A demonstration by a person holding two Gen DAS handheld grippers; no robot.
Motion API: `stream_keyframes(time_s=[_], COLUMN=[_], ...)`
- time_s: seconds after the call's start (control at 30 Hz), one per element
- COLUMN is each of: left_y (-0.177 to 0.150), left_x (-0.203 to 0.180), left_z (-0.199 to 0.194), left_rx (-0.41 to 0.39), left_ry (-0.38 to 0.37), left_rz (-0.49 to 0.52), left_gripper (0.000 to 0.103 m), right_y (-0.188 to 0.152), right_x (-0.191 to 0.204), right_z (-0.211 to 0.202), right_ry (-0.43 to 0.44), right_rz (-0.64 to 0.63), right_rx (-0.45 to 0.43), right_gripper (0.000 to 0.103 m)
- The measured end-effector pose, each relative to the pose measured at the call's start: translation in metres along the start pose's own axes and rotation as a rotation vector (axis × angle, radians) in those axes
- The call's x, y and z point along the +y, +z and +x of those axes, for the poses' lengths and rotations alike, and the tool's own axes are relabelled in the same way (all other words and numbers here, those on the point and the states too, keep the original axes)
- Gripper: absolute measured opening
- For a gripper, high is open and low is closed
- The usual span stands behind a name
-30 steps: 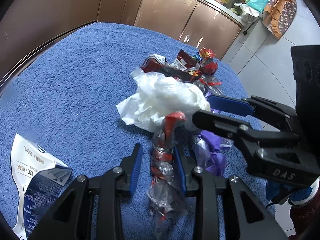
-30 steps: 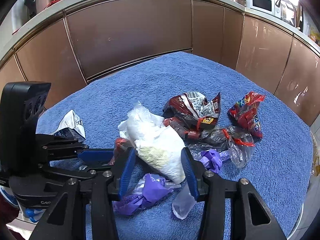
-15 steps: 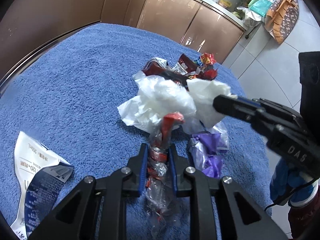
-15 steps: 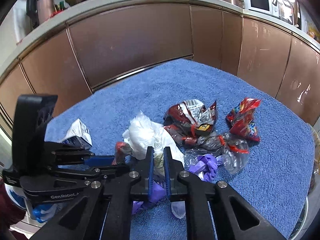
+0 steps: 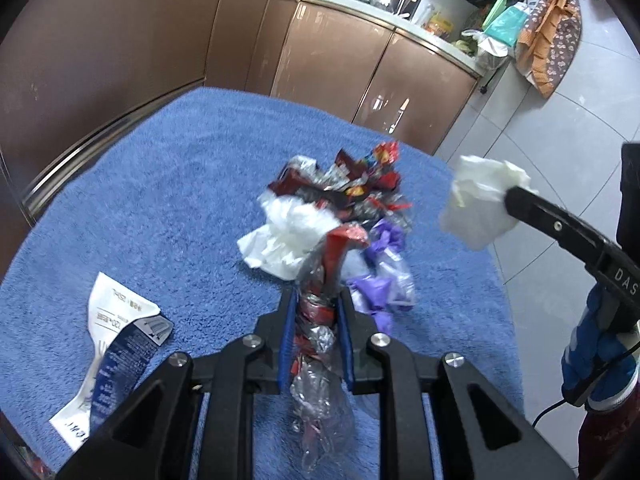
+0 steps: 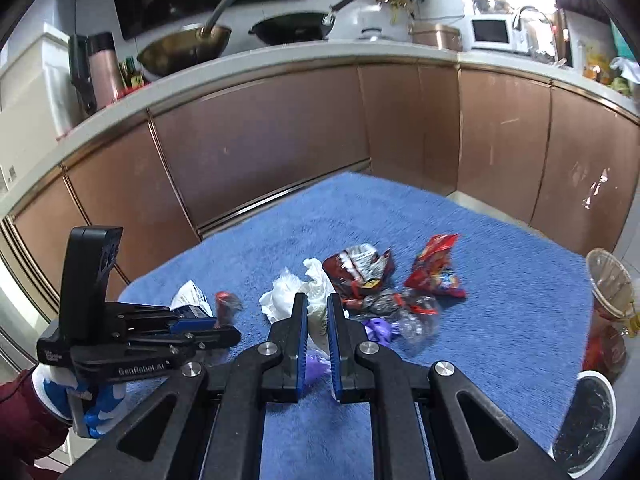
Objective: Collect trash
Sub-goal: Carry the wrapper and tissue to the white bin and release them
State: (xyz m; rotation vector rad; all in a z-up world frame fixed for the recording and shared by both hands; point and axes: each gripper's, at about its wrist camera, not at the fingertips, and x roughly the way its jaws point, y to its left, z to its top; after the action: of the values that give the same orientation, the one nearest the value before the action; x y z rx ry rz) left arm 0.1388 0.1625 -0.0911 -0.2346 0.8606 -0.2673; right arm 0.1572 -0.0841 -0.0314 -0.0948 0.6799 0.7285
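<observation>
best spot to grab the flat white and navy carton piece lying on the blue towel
Grip the white and navy carton piece by its near navy flap, which curls slightly off the blue towel. Come in low from the side; the rest probably lies too flat to pinch.

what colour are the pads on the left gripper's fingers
Blue, lining the inner faces of the left gripper's fingers; the left wrist view shows them best.

The white wad (image 6: 318,308) is mostly hidden between the right gripper's (image 6: 317,304) fingers. The black-lined bin (image 6: 588,424) is cut off at the frame's edge, and the heap of wrappers (image 5: 352,188) seems motion-blurred.
</observation>
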Motion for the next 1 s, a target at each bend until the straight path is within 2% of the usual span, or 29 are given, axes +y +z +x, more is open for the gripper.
stream_keyframes(time_s=[0.23, 0.43, 0.57, 0.73, 0.9, 1.0], left_y=[0.024, 0.049, 0.068, 0.090, 0.102, 0.105], left_x=[-0.054, -0.129, -0.193, -0.282, -0.356, -0.391], left_z=[-0.013, 0.011, 0.048, 0.113, 0.187, 0.239], left_rx=[-0.027, -0.005, 0.028, 0.085, 0.146, 0.196], left_ry=[-0.024, -0.096, -0.161, -0.230, -0.261, -0.260], left_rz=[0.093, 0.196, 0.260, 0.322, 0.366, 0.373], left_gripper=[0.018, 0.018, 0.018, 0.018, 0.019, 0.019], right_y=[-0.013, -0.030, -0.050, -0.080, -0.110, -0.126], right_x=[-0.031, -0.081, -0.128, -0.185, -0.253, -0.281], right_z=[-0.071, -0.130, -0.161, -0.178, -0.175, -0.167], right_ry=[-0.076, -0.183, -0.308, -0.429, -0.531, -0.568], right_rz=[0.073, 0.175, 0.261, 0.383, 0.510, 0.551], right_rx=[-0.111, -0.197, -0.236, -0.250, -0.227, -0.204], right_gripper=[0.009, 0.009, 0.009, 0.009, 0.010, 0.010])
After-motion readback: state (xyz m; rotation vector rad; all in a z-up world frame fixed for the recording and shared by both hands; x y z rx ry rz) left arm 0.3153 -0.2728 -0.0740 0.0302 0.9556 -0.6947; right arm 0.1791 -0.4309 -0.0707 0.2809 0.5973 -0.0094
